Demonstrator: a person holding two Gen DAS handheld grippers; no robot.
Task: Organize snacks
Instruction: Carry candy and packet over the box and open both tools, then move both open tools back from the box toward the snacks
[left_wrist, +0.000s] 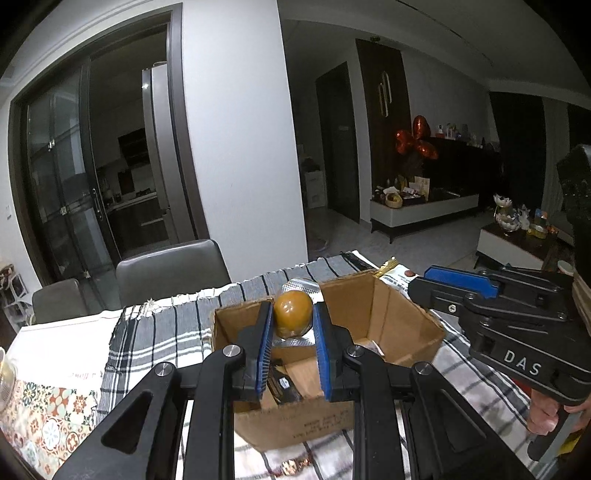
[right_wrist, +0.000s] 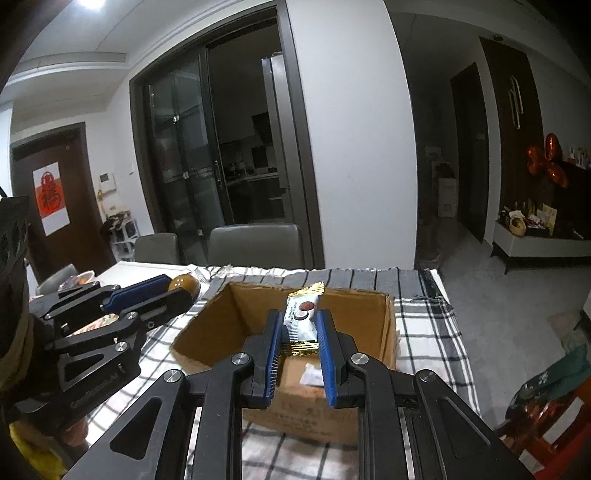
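- Snacks partly sorted, judging by the box: open cardboard, standing on the checked cloth over the desk, with a dark packet and a little more already on its floor.
- Left tongs clamped on a round brown snack in clear wrap, held up over the near-left part of the box; not yet let go.
- Right tongs clamped on a white bar with gold crimped ends, poised above the box opening (seen from the left camera the bar's tip shows just past the far rim, so exact position over the box hard to fix).
- Inside, from the right camera, only a pale slip or wrapper visible on the bottom; rest of the floor hidden by the tongs.
- One more small wrapped thing lying on the cloth in front of the box, likely still to be picked up.
- Judged stage: middle to late. Two snacks in hand and about to go in, at least one left outside.
- Left to do, by this reading: release both over the box, fetch the stray piece, check the cloth for others out of frame (cannot tell how many).
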